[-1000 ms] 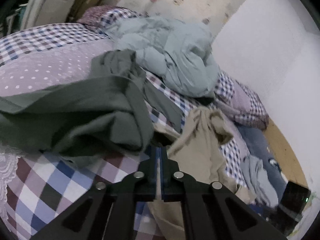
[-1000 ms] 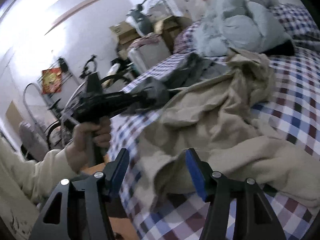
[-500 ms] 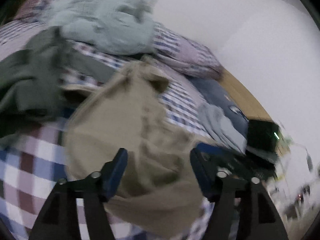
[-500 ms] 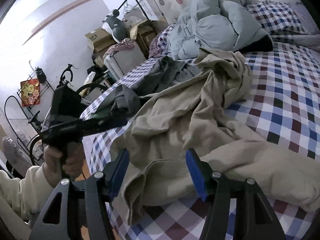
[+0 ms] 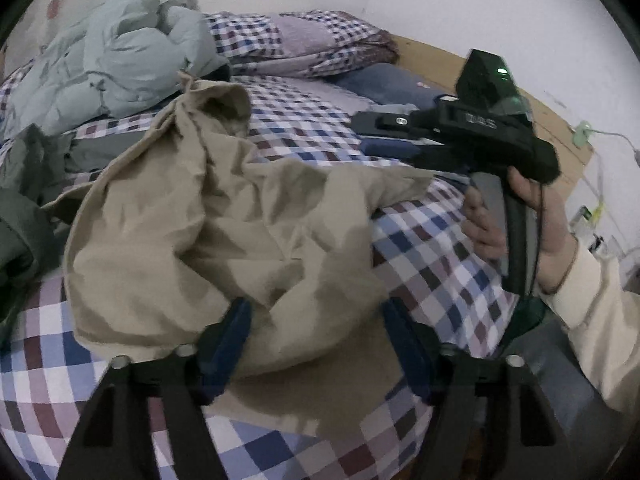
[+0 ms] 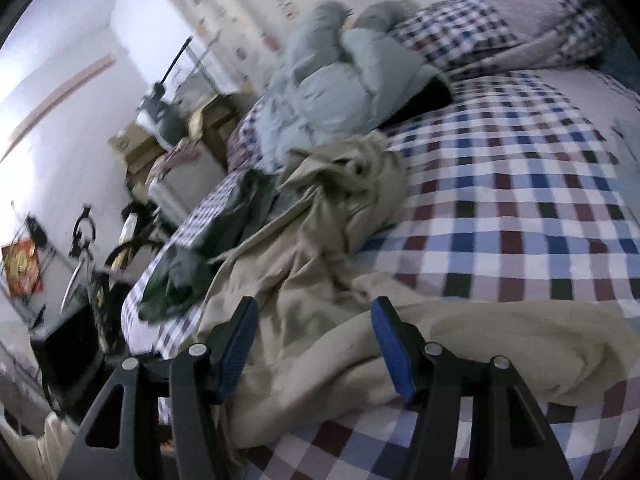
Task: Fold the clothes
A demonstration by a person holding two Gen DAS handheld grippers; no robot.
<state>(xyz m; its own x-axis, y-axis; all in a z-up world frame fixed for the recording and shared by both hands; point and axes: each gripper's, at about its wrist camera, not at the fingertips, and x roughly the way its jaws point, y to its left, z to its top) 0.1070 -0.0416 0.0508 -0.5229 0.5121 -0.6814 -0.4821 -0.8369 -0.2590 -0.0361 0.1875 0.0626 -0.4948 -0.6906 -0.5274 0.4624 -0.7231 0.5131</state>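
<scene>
Beige garment (image 5: 208,216) crumpled on checked bed (image 5: 420,248), left gripper (image 5: 316,336) jaws apart and just closing over its hem, right gripper (image 6: 314,340) jaws apart, grey-blue jacket (image 5: 108,60) at 11 o'clock.

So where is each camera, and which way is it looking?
Left wrist: sits on the left tongs, looking down at the beige garment on the checked bed; the right tongs and the hand holding them show.
Right wrist: sits on the right tongs, looking across the bed toward the cluttered room; only a bit of sleeve shows.
Shared: beige garment, pale blue duvet, checked bed.
</scene>
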